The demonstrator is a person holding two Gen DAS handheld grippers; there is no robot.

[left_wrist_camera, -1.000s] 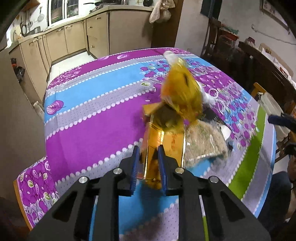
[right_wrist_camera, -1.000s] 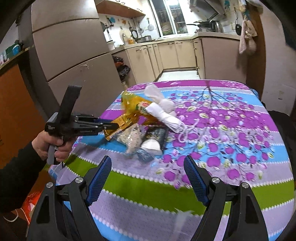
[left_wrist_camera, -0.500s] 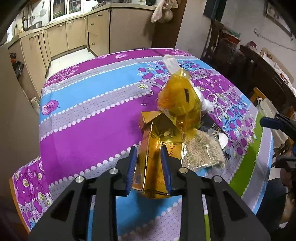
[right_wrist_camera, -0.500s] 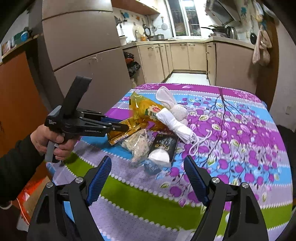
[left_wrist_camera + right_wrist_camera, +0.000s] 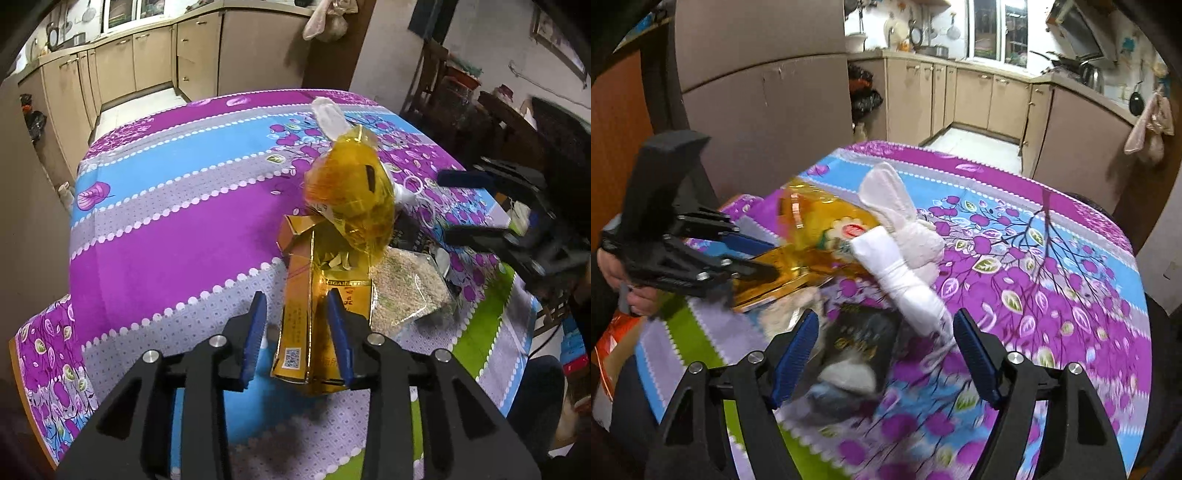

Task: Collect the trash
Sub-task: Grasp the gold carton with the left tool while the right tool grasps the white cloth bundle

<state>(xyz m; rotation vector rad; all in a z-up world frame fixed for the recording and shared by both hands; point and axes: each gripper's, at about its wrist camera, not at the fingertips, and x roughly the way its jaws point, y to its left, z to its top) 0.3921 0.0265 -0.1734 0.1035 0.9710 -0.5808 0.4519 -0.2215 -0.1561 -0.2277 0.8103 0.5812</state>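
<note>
Right now my left gripper (image 5: pixel 295 332) has the flattened gold foil carton (image 5: pixel 321 317) lying between its blue pads; its jaws have just been opening, and I can see a clear gap on the left pad's side, while the right pad sits against or just beside the carton's edge, so nothing is pinched. That carton rests on the striped purple, blue and grey tablecloth (image 5: pixel 177 229) near the table's edge, its far end tucked under a crumpled yellow cellophane wrapper (image 5: pixel 351 199). Just beside it lies a clear plastic bag of pale grain (image 5: pixel 410 291).

My right gripper (image 5: pixel 886 350) is spread wide, though its jaws have just been closing a little, and they grip nothing. Between and beyond its pads I see a dark packet with gold lettering (image 5: pixel 860 339), with a blurred white wad (image 5: pixel 847 376) at its near end. A rolled white cloth (image 5: pixel 905 280) lies just past the right pad, leaning against a white plush rabbit (image 5: pixel 908 225). At the left of this view a hand (image 5: pixel 631 291) holds the left gripper.
</note>
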